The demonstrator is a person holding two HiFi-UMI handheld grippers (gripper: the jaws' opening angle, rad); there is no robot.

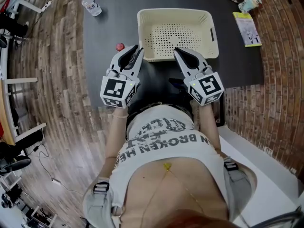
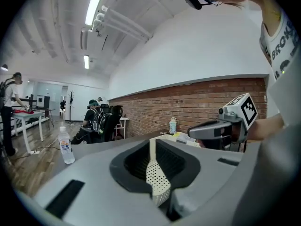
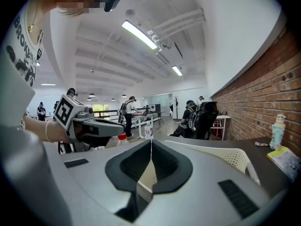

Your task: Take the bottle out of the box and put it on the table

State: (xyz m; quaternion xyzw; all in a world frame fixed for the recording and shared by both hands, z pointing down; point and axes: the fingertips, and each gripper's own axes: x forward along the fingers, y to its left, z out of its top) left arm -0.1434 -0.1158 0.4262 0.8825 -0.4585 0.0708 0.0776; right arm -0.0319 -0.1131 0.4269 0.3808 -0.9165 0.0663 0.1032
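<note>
Cream perforated basket [image 1: 173,12] is seen mid-table on the dark table [image 1: 114,23]. Two bottles are found outside it, both on the tabletop. The red-capped bottle [image 1: 119,46] is set upright just left of the basket's near-left corner. The clear bottle [image 1: 90,4] is placed at the far left, well apart from the basket.

The left gripper [image 1: 134,49] is held at the basket's near-left corner, with the red-capped bottle just to its left and not touched. Its jaws are parted by a narrow slit; nothing is gripped, and only the basket wall is seen through the gap. The right gripper [image 1: 177,50] is held over the basket's near rim, right of the left one. Its jaws are closed together to a thin line and nothing is held.

At the far right of the table, a yellow-edged leaflet [image 1: 247,28] is laid flat and a small pale-blue figurine [image 1: 250,3] is stood beyond it, both clear of the grippers. A brick wall [image 2: 197,102] is seen behind the table. Seated people [image 2: 96,121] are seen in the background across the wooden floor [image 1: 57,56].
</note>
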